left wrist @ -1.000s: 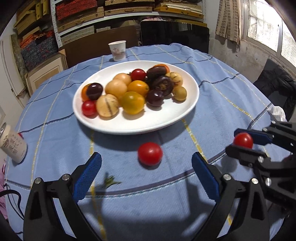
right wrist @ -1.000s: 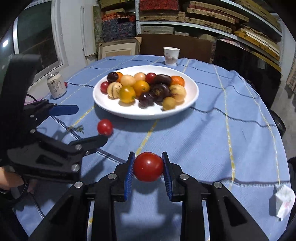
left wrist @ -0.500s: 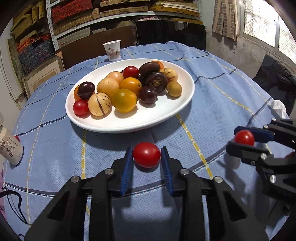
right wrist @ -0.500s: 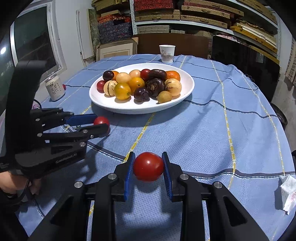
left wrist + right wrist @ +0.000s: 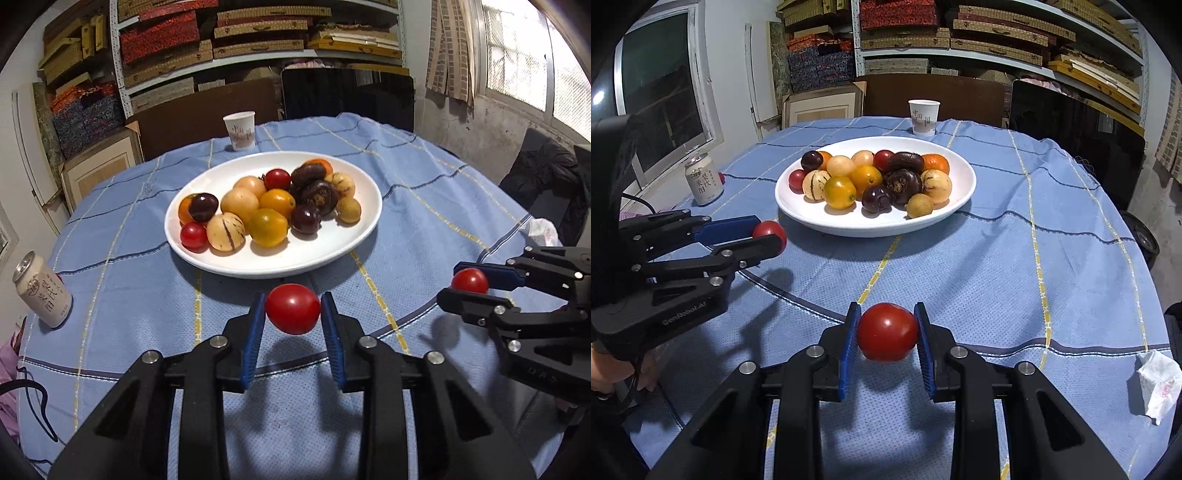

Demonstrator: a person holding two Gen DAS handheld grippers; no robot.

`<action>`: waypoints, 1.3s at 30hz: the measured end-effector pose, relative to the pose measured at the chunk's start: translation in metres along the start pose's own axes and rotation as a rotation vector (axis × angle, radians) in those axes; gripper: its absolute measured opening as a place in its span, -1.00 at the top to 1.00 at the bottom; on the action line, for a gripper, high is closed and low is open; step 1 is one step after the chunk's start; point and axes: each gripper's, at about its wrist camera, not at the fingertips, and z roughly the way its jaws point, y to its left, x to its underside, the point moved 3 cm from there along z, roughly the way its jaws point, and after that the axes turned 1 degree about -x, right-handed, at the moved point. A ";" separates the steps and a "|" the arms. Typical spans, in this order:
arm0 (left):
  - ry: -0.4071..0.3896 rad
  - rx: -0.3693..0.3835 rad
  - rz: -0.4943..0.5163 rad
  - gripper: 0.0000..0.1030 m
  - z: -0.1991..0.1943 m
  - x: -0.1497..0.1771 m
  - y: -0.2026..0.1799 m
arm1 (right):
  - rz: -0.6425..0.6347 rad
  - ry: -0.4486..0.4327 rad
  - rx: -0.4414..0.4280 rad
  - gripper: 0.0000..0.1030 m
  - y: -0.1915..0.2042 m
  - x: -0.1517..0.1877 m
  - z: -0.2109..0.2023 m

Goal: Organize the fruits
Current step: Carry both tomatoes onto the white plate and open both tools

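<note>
The left gripper (image 5: 293, 321) is clamped on a red tomato (image 5: 293, 308). The tomato sits between the two blue pads (image 5: 254, 343) at the fingertips, clear of the blue checked tablecloth (image 5: 424, 221), with its shadow on the cloth directly below. It hangs just in front of the near rim of the white plate (image 5: 332, 254).

The right gripper (image 5: 886, 341) is clamped on a second red tomato (image 5: 887, 331). This tomato is likewise pinched at the very tips of the blue pads, and it is raised above the cloth. It is held well short of the plate, on the near side of the table.

In the right wrist view, the left gripper appears at the left edge, with its tomato close to the plate's left near rim. In the left wrist view, the right gripper appears at the right edge with its tomato between the jaws.

The plate carries a pile of fruit (image 5: 269, 206): yellow, orange, red, dark purple and striped pale pieces. A paper cup (image 5: 239, 130) stands beyond the plate. A drink can (image 5: 42, 291) stands at the left of the table. A crumpled tissue (image 5: 1158, 384) lies at the right edge.
</note>
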 end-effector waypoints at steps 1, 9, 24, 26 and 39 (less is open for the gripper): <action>-0.009 0.001 -0.005 0.42 -0.006 -0.001 0.002 | -0.005 -0.008 0.000 0.43 0.002 -0.002 -0.003; -0.085 -0.003 -0.053 0.42 -0.046 -0.019 0.025 | -0.034 -0.056 -0.003 0.43 0.012 -0.018 -0.023; -0.038 -0.037 -0.149 0.41 0.008 -0.102 0.069 | -0.059 -0.091 -0.008 0.43 0.006 -0.141 0.019; -0.013 -0.038 -0.153 0.41 0.026 -0.108 0.071 | -0.054 -0.067 -0.010 0.43 0.004 -0.148 0.038; 0.049 -0.093 -0.217 -0.81 0.076 -0.107 0.094 | 0.010 -0.031 -0.024 -0.02 -0.016 -0.145 0.077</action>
